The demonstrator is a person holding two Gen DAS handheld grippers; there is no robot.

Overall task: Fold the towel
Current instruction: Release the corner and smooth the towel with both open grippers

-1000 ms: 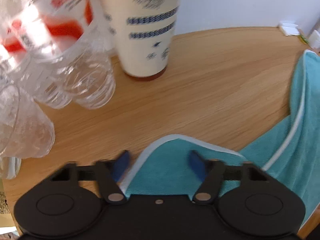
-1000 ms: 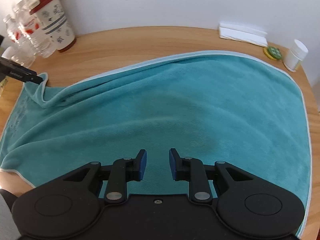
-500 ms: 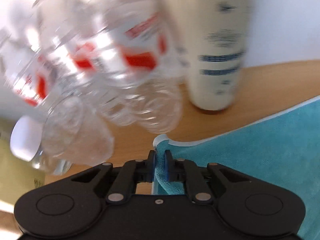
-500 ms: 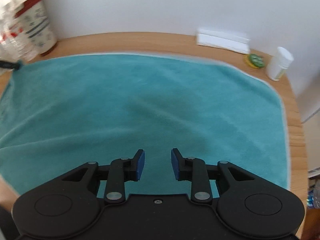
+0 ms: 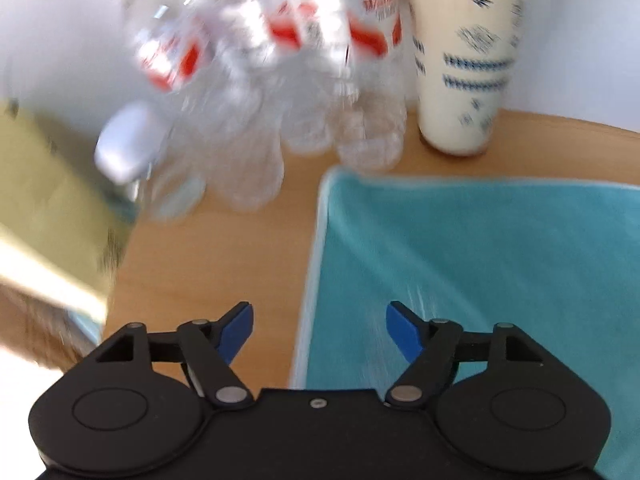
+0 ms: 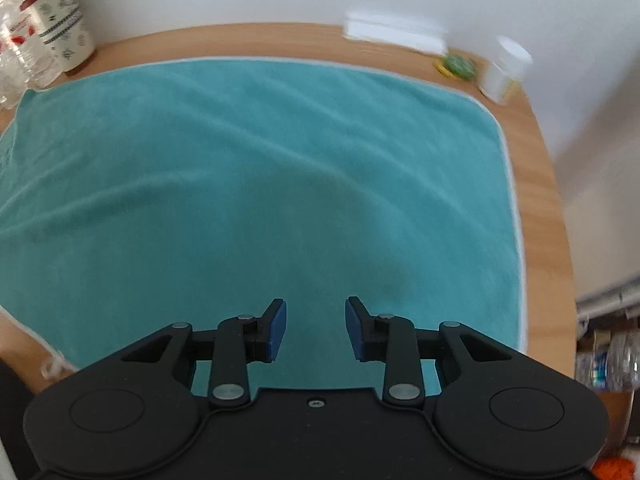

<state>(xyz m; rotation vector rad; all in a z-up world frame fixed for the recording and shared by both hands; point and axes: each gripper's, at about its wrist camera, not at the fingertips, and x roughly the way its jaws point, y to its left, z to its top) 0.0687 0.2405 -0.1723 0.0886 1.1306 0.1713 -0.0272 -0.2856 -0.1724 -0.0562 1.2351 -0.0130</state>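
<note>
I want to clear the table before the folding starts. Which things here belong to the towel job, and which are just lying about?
Belongs to the job:
- teal towel, spread flat on the wooden table
- left gripper, open
- right gripper, open

Lying about:
- clear water bottles
- cream tumbler with red lid
- white jar
- green round thing
- flat white thing by the wall

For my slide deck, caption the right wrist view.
Open right gripper hovers above a teal towel spread flat on the wooden table.
</note>
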